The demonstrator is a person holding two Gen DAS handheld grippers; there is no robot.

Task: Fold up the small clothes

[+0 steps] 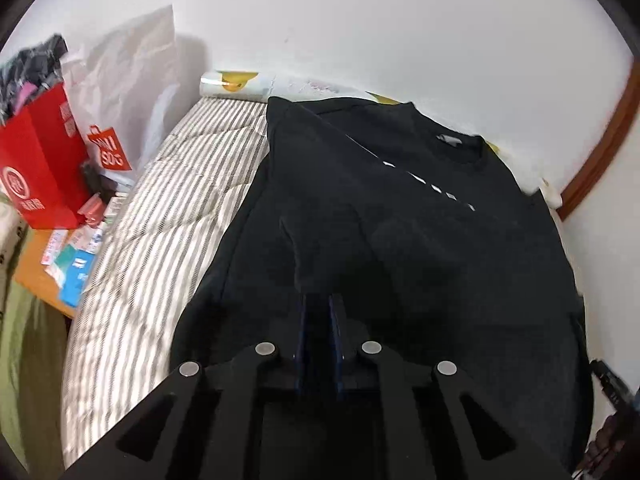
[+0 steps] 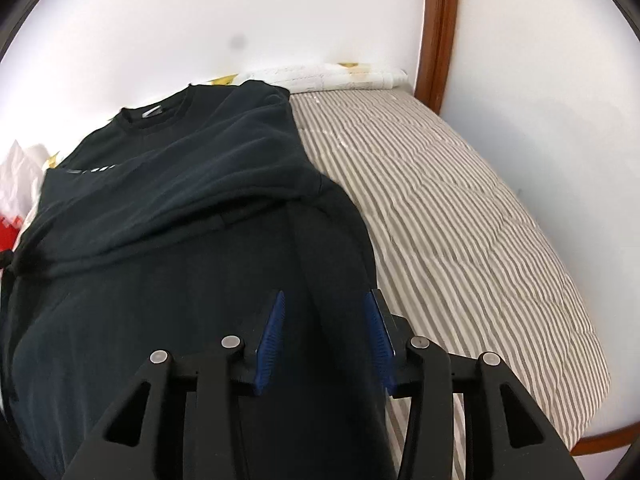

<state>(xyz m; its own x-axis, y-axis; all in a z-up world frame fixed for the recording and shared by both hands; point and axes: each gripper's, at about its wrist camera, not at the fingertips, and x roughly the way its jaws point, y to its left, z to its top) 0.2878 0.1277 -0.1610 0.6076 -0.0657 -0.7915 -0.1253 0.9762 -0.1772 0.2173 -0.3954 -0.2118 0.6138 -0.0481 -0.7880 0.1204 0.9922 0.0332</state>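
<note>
Left gripper (image 1: pixel 320 300): blue pads are seen nearly together, closed on a raised fold of the black shirt (image 1: pixel 400 220).
Right gripper (image 2: pixel 325 300): pads are held wide apart over the shirt (image 2: pixel 180 220); a dark fold runs between them; whether fabric is touched cannot be told.
Shirt: it is spread on the striped quilt (image 1: pixel 160 220), collar toward the wall, a sleeve folded across the chest; a row of small white marks is seen on the front, too small to be read.
Quilt: a bare striped part (image 2: pixel 460 200) lies beside the shirt on the right.
Surroundings: a red bag (image 1: pixel 40 160) and a white bag (image 1: pixel 120 88) stand left of the bed, above scattered packets (image 1: pixel 76 256).
Writing: a red tag on the white bag is printed "UNI", the rest being unclear.
</note>
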